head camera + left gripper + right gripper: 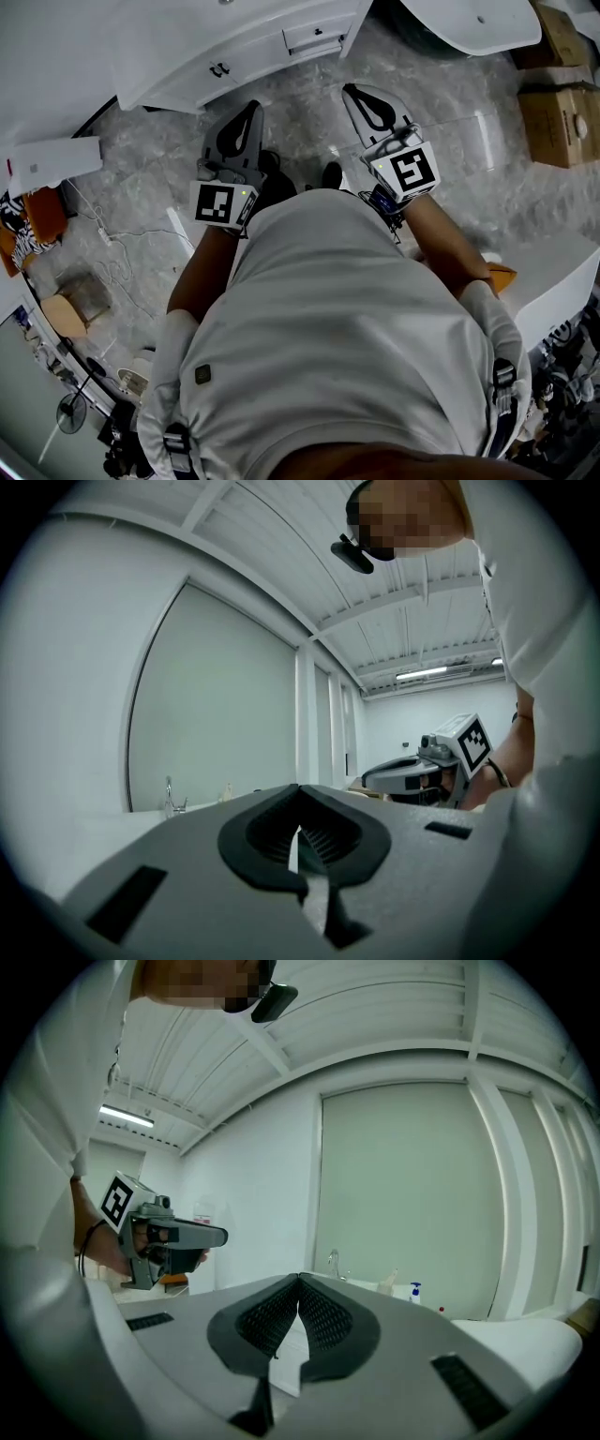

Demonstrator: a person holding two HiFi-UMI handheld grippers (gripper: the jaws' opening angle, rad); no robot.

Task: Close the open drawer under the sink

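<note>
In the head view a white vanity cabinet runs along the top, with a small drawer front and a dark handle; I cannot tell whether that drawer stands out. My left gripper and right gripper are held side by side above the marble floor, pointing at the cabinet and a short way from it. Both are shut with nothing between the jaws. In the left gripper view the left gripper has its tips meeting, with a faucet far behind. The right gripper is likewise closed.
Cardboard boxes sit at the right and a white box at the left. A cable trails over the floor. A white counter is at my right and a white basin at the top right. A soap bottle stands by the faucet.
</note>
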